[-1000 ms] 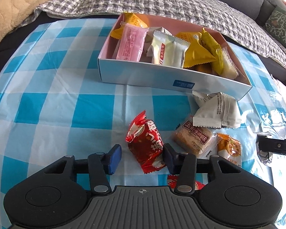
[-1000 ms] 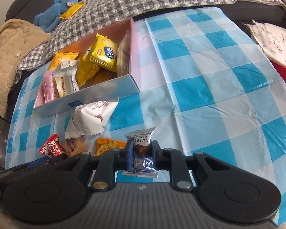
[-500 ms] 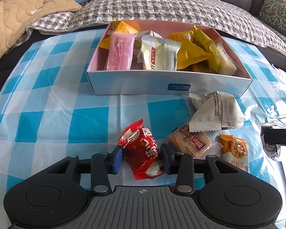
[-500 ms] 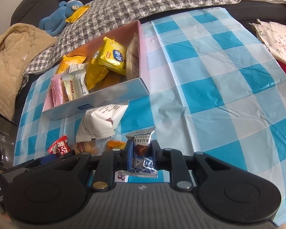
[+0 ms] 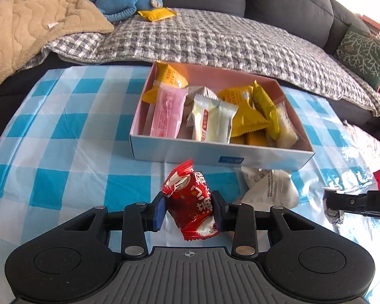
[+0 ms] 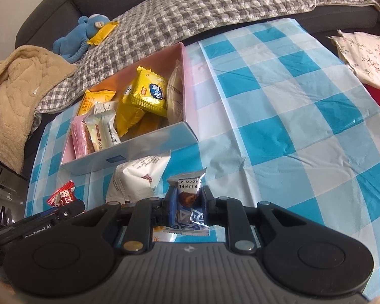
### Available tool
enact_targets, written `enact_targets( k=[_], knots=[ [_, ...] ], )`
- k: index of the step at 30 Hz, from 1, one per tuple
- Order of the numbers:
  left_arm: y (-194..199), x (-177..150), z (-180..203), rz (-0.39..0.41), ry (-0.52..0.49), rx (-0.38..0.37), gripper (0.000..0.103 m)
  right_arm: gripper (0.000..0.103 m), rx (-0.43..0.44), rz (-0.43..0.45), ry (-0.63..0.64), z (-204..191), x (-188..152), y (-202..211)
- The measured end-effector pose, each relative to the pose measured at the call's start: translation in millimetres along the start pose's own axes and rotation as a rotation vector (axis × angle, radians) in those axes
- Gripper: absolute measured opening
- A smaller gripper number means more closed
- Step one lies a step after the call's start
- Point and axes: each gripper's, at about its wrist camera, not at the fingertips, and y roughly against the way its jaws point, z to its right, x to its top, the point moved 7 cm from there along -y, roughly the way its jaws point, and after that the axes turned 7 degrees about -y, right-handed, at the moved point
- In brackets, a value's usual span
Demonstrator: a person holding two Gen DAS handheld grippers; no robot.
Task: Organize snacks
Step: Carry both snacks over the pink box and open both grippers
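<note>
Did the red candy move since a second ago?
Yes. The red candy, between the closing left gripper jaws, has come up off the tablecloth, nearer the box.

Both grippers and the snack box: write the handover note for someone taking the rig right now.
Left gripper: jaws closing on the red snack packet, pads against its sides, packet off the tablecloth.
Right gripper: shut on the chocolate truffle packet.
Snack box: on the checked tablecloth, already holding pink, white and yellow packets.
Left to do: drop both held packets into the box, then collect the white pouch lying in front of it. An orange packet shows under the right gripper. A yellow packet lies on the sofa by the blue plush toy.
</note>
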Motion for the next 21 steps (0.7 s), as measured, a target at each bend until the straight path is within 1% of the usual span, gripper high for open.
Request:
enact_targets(
  k=[3, 8, 11, 14, 17, 21],
  knots=[
    [6, 11, -1, 0.033, 0.016, -0.031, 0.035, 0.018, 0.008, 0.024, -0.004, -3, 6, 1],
    [5, 26, -10, 0.065, 0.049, -0.031, 0.035, 0.018, -0.01, 0.073, 0.011, -6, 21, -4],
    [-1, 36, -10, 0.082, 0.053, -0.031, 0.035, 0.018, 0.023, 0.087, -0.02, -9, 33, -8],
    [-7, 48, -6, 0.106, 0.042, -0.03, 0.035, 0.018, 0.046, 0.131, -0.024, -17, 44, -10],
    [-11, 58, 0, 0.134, 0.022, -0.031, 0.035, 0.018, 0.11, 0.13, -0.048, -25, 51, -15],
    [-20, 70, 5, 0.152, -0.006, -0.026, 0.035, 0.018, 0.123, 0.135, -0.081, -28, 63, -27]
  ],
)
